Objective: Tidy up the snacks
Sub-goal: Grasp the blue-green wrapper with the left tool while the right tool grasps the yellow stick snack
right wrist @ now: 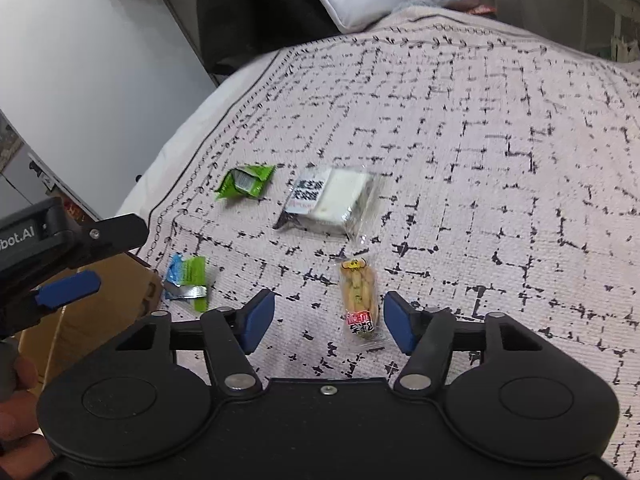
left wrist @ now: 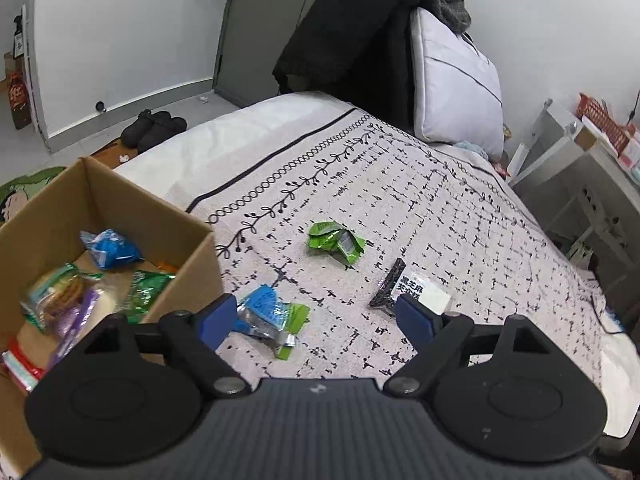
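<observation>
Crinkly plastic is what we face: the yellow snack packet (right wrist: 359, 300) lies on the bed near its close edge, between the spread fingers of our right claw (right wrist: 329, 322). It looks light, slippery and crushable, so we would pinch across its middle. Our left claw (left wrist: 316, 322) hangs open beside the cardboard box (left wrist: 188, 272). A blue-green packet (right wrist: 187, 276) and clear-wrapped cake (right wrist: 330, 198) lie apart, nothing blocking.
</observation>
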